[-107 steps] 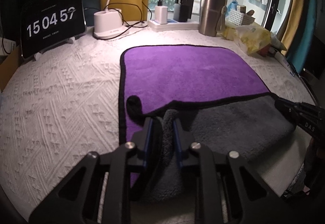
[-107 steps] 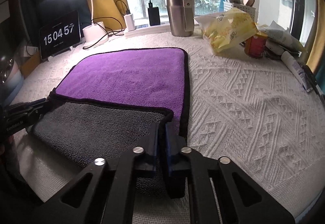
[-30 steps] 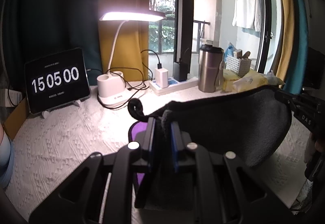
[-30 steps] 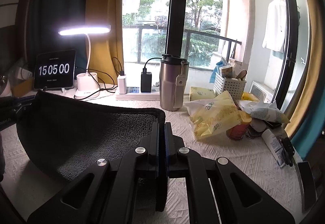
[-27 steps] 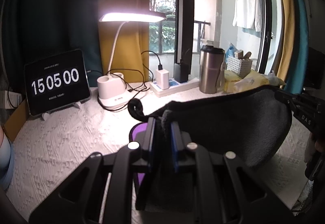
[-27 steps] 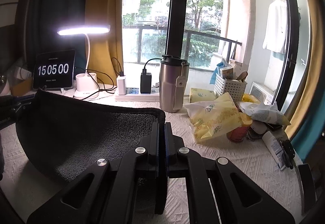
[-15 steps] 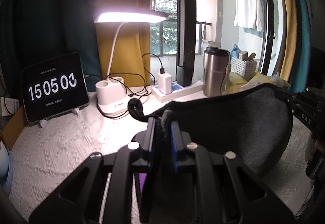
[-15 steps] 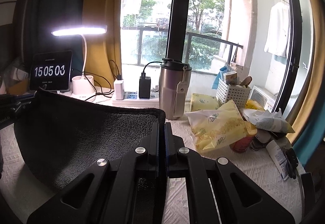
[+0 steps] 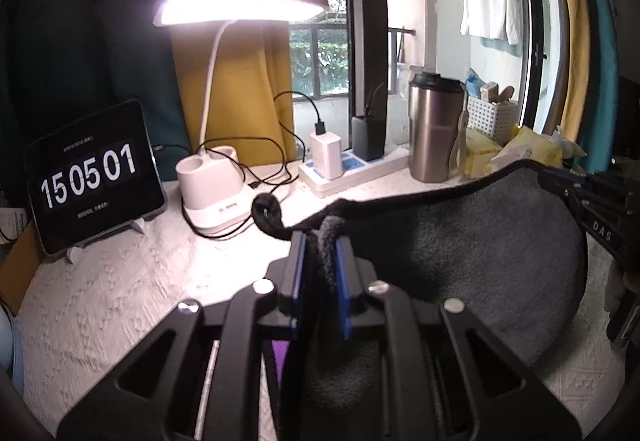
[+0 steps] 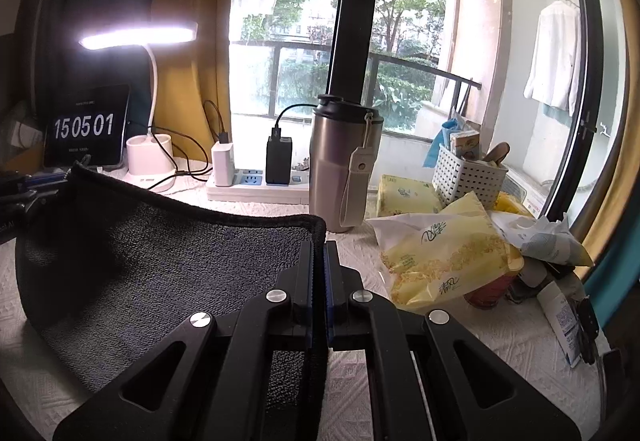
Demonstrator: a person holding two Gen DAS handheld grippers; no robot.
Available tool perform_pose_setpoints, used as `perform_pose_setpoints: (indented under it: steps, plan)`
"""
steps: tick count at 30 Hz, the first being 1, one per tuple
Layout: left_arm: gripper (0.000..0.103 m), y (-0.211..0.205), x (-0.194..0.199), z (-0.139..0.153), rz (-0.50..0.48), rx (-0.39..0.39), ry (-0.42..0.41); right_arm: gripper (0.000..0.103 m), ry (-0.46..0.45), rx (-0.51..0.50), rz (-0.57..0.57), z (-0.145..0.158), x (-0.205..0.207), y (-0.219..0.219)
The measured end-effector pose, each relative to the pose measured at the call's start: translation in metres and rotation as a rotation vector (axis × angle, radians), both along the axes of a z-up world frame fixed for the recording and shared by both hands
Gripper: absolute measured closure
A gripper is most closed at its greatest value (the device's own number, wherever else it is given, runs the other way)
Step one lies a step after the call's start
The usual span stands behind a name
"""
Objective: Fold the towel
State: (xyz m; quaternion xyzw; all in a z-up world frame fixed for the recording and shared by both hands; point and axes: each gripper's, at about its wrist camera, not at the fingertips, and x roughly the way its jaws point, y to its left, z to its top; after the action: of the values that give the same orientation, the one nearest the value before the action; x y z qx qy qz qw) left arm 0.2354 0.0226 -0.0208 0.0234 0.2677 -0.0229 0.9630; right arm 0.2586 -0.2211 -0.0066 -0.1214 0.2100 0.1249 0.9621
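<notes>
The towel [image 9: 472, 253] is grey on the side facing me, with a black hem and a sliver of purple [image 9: 280, 351] low down. It hangs in the air between both grippers, sagging in the middle. My left gripper [image 9: 320, 241] is shut on its left corner. My right gripper [image 10: 319, 241] is shut on its right corner; the grey face [image 10: 168, 265] spreads to the left. Each gripper shows at the other view's edge: the right gripper [image 9: 592, 201], the left gripper [image 10: 24, 189].
Along the back of the white textured table [image 9: 120, 281] stand a clock tablet [image 9: 92, 177], a lit desk lamp [image 9: 216, 193], a power strip [image 9: 352, 169] with chargers and a steel tumbler [image 10: 344, 161]. Yellow bags [image 10: 440, 257], a white basket [image 10: 468, 173] and tubes lie at right.
Both grippers have carried the towel higher and further toward the back of the table; the purple part on the table has almost dropped out of view. Both grips hold.
</notes>
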Motion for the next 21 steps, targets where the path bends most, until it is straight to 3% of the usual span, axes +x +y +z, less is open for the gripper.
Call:
perform_pose_setpoints:
  steps: [12,21]
  plan:
    - [0.087,0.004,0.033,-0.028,0.026,0.023,0.086,0.098,0.108,-0.045,0.002,-0.028,0.040,0.011]
    - [0.085,0.005,0.051,-0.055,0.038,0.022,0.203,0.098,0.188,-0.057,-0.011,-0.040,0.057,0.013]
